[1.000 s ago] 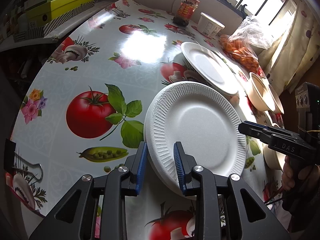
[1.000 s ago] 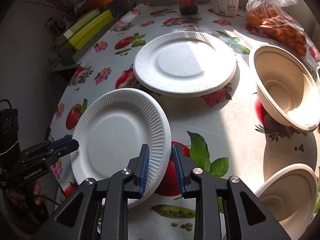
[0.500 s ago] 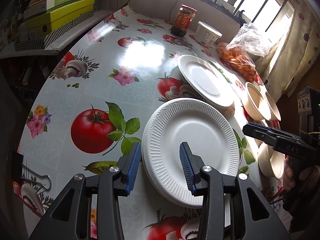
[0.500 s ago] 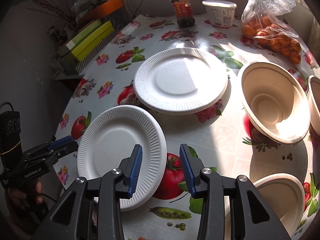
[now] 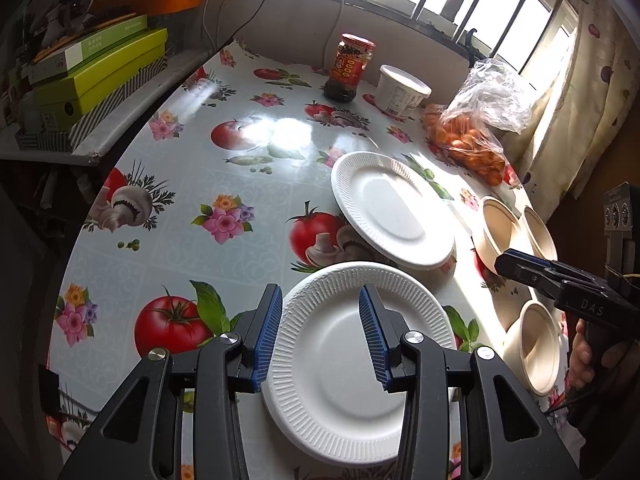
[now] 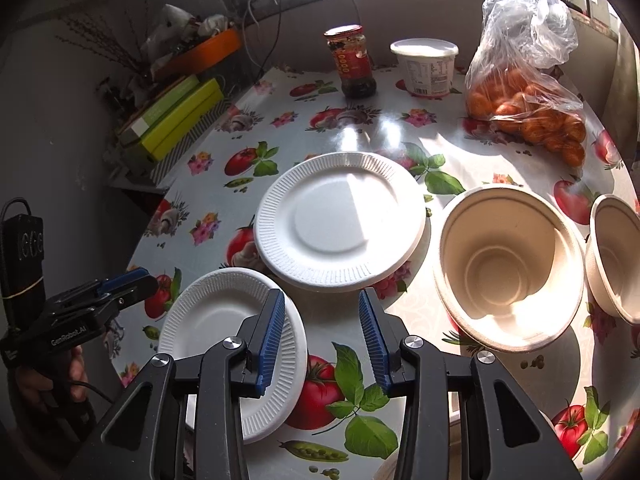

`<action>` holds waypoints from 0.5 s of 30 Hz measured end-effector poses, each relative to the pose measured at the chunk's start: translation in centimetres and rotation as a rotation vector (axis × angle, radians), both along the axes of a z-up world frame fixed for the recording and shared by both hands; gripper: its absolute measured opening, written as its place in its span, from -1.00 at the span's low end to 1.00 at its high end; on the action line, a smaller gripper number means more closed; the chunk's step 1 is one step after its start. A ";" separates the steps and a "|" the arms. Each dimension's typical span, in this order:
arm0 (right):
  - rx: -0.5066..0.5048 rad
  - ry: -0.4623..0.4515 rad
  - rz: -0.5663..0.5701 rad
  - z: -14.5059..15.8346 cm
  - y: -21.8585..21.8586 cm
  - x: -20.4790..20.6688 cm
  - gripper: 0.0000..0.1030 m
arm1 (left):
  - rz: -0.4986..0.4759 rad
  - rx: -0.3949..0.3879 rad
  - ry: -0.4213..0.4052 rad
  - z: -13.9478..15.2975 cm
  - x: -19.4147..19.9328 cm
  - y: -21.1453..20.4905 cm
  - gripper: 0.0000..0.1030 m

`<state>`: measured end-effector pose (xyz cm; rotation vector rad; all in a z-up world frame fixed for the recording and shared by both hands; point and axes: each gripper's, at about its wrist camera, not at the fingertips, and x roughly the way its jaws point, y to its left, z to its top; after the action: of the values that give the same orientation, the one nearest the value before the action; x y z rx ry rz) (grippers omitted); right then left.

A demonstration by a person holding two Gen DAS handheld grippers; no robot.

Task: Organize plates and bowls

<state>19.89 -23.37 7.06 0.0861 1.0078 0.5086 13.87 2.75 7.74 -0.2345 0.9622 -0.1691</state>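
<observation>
Left tool (image 5: 320,336) is now standing wide, holding nothing, having spread its jaws off the near plate (image 5: 340,368); that plate is lying flat on the desk (image 5: 248,184), rim just overlapped by the far plate (image 5: 394,210).

Right tool (image 6: 322,334) is likewise opening wide and empty, backing up off the near plate's edge.

Further right, three bowls (image 6: 508,264) are sitting separately, unstacked.

Judgement: the near plate is being left released beside its partner, not on it; stacking plates and nesting bowls are still pending.
</observation>
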 end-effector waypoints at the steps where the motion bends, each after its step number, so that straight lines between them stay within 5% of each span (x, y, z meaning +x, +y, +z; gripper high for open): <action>1: -0.002 -0.004 0.001 0.1 -0.1 0.2 -0.26 | -0.005 0.001 -0.001 0.0 0.3 -0.2 -0.20; 15: -0.050 -0.020 -0.005 0.6 -1.3 6.7 -0.26 | -0.021 0.014 0.015 0.0 4.9 -1.7 -0.20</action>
<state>26.54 -24.63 7.71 0.0385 0.9996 0.4790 18.75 1.01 7.71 -0.2137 0.9808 -0.1797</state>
